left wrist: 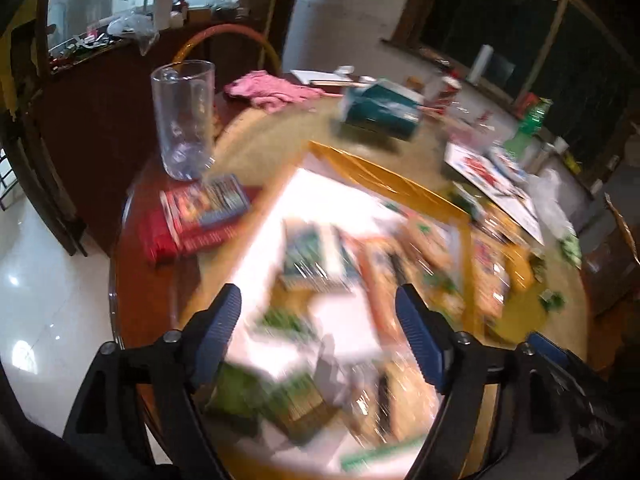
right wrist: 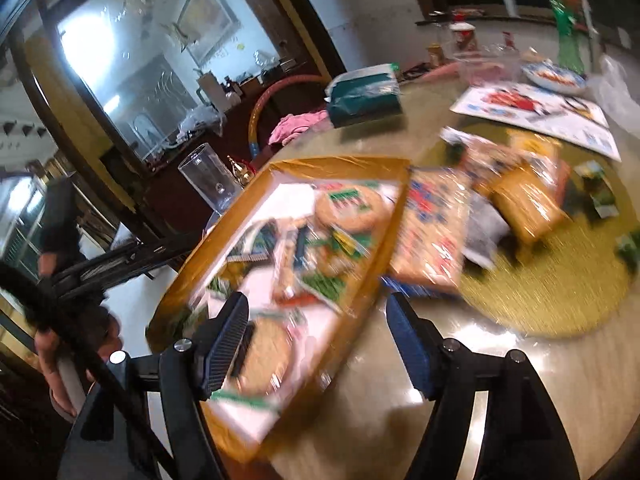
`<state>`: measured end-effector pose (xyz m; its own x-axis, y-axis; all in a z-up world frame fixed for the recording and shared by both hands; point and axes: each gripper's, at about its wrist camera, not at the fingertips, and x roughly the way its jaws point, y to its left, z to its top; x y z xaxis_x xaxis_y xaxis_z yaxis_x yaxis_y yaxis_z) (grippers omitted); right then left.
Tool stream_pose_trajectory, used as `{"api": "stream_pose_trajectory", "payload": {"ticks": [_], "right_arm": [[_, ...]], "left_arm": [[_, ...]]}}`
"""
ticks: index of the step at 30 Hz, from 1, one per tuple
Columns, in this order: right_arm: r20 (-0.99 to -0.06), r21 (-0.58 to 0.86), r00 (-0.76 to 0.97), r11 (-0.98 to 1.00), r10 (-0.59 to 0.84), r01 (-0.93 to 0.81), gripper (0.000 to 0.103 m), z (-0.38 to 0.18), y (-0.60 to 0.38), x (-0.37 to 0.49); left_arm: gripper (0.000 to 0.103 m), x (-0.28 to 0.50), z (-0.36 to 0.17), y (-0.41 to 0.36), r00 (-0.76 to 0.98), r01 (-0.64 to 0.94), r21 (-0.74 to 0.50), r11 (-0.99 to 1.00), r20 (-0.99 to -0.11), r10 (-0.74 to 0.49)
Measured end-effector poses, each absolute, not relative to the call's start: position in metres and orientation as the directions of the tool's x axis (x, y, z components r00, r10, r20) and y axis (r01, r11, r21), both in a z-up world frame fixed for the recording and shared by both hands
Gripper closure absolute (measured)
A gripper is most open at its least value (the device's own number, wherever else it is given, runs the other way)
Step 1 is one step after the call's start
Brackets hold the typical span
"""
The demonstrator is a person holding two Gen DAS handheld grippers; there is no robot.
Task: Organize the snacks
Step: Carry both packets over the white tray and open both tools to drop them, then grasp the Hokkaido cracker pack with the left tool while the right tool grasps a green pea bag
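Note:
A gold-rimmed tray (right wrist: 396, 216) with a white floor lies on the round table and holds several snack packets, among them a round cookie pack (right wrist: 352, 208). In the left wrist view the tray (left wrist: 360, 168) and its packets are heavily blurred. My left gripper (left wrist: 320, 320) hovers open over the tray with nothing gripped. My right gripper (right wrist: 316, 332) is open above the tray's near right rim, its pads touching nothing. Right of the tray an orange packet (right wrist: 432, 232) and a yellow packet (right wrist: 528, 204) lie loose by a yellow-green mat (right wrist: 560, 292).
A tall clear glass (left wrist: 184, 120) and a red box (left wrist: 200, 216) stand left of the tray near the table edge. Beyond are a teal tissue pack (left wrist: 380, 108), a pink cloth (left wrist: 272, 88), a printed sheet (right wrist: 536, 112) and a green bottle (left wrist: 528, 124). A person (right wrist: 60, 220) stands at far left.

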<state>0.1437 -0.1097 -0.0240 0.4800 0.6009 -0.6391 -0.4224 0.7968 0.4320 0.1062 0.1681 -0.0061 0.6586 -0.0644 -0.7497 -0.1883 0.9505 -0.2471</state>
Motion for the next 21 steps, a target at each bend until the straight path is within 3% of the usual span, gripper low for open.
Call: {"api": "stream_pose_trajectory", "payload": {"ticks": [5,10,13,18,21], "right_arm": [[-0.67,0.438,0.503,0.838,0.546,-0.325,0.031,-0.053,-0.177,0.122],[-0.708,0.456,0.521,0.872,0.477,-0.178,0.032,-0.078,-0.241,0.11],[-0.723,0.392,0.564,0.909,0.399,-0.142,0.031,-0.078,-0.264,0.102],[-0.774,0.24,0.595,0.97,0.218,-0.043,0.031,-0.077,-0.298,0.106],[-0.783,0.219,0.598,0.976,0.171,0.007,0.031,-0.079,-0.323,0.121]], "left_arm": [[0.022,0.075,-0.022,0.1,0.622,-0.076,-0.253,0.965,-0.768,-0.152],[0.022,0.075,-0.038,0.03,0.545,0.049,-0.169,0.984,-0.822,-0.168],[0.022,0.074,-0.043,0.009,0.522,0.072,-0.2,0.977,-0.827,-0.208],[0.019,0.068,-0.05,-0.028,0.54,0.076,-0.033,0.997,-0.839,-0.069],[0.019,0.064,-0.048,-0.031,0.555,0.064,-0.007,0.998,-0.831,-0.042]]}}
